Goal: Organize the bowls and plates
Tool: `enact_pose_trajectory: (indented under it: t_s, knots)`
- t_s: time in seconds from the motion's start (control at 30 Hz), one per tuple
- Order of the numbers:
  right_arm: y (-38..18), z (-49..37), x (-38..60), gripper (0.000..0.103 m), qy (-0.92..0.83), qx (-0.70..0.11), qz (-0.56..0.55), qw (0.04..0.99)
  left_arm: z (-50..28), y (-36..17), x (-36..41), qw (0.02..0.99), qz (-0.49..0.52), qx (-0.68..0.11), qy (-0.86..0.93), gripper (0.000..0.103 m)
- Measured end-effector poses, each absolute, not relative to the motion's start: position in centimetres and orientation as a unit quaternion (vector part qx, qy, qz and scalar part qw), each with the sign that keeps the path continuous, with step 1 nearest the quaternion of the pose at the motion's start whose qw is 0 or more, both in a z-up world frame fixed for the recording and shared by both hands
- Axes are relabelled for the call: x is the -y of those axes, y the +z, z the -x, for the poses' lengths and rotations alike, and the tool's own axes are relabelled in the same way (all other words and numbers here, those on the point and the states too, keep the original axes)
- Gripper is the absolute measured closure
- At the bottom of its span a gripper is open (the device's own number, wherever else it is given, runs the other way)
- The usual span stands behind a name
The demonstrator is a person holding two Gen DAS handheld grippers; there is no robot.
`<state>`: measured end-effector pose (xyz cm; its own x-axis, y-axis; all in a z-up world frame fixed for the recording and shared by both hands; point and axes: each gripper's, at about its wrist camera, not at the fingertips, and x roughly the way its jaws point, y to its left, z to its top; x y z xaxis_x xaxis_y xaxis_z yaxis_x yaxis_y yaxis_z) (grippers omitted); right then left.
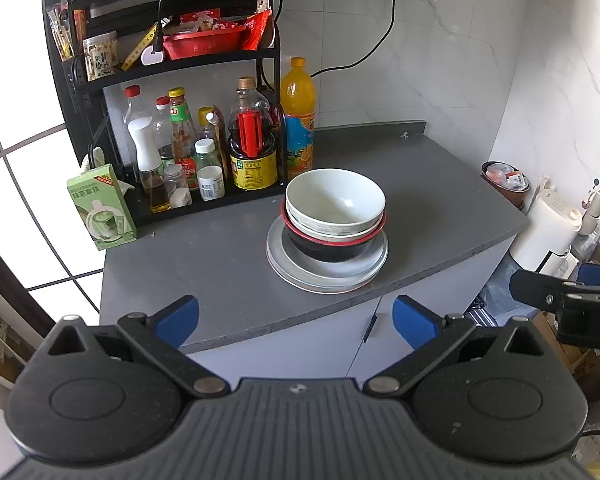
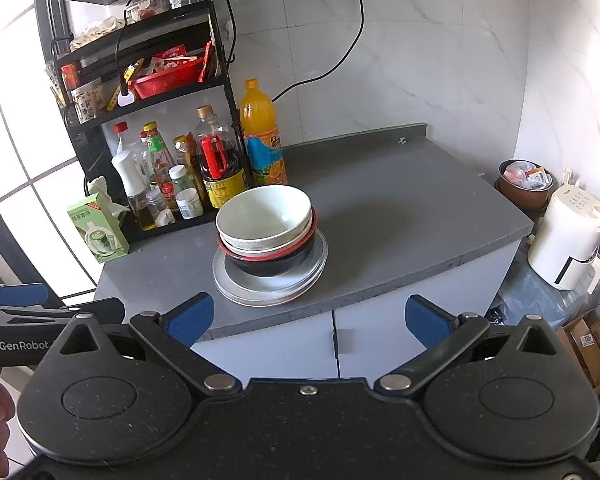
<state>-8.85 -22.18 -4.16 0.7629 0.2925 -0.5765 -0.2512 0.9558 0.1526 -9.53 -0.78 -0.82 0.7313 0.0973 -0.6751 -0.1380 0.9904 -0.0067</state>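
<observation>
Marble-tiled wall (image 1: 440, 64), grey countertop (image 1: 440, 208), bright window (image 1: 16, 128), black shelf rack (image 2: 100, 60)

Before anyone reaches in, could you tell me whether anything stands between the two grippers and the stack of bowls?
Nothing visible does. The left gripper and right gripper are open in front of the counter, and bare counter lies before the bowls.

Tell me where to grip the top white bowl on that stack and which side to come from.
Grip the white bowl by its rim, one finger inside, one outside. It sits tilted in the black bowl, its front-right rim highest and clear. Probably come with the right gripper from the front; bottles crowd the back-left.
</observation>
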Motion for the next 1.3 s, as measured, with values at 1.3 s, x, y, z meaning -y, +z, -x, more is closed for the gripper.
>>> enact_pose_trajectory:
  t_s: [1.3]
  knots:
    - [-4.5,9.8,23.2,0.0,0.134,-0.319,-0.04,0.937,9.6,-1.4,2.0,0.925,0.027,-0.375,0.057,0.001]
